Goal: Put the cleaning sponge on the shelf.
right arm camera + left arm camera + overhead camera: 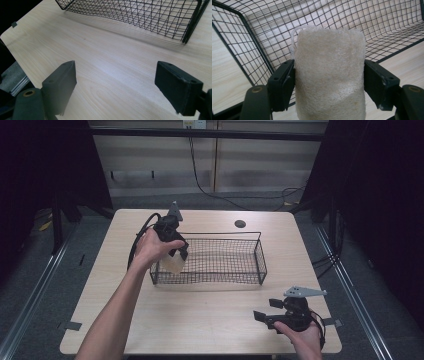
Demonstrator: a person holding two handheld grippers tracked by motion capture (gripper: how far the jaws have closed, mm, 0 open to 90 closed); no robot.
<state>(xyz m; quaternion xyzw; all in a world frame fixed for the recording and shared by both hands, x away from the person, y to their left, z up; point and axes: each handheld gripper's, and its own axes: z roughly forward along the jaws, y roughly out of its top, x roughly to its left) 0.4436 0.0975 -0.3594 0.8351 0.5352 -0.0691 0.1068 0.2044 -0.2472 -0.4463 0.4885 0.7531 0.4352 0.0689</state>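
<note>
**Loofah pad going into the wire basket**

High view — the left gripper (176,251) holds a pale loofah pad (173,263) at the left end of the wire basket (260,251); the right gripper (265,316) rests near the basket's front right corner.

Left gripper view — jaws clamp the loofah pad (329,75) from both sides, basket mesh (249,45) behind. The soft pad could snag on the mesh.

Right gripper view — jaws wide apart, nothing between them. No readable writing anywhere.
</note>
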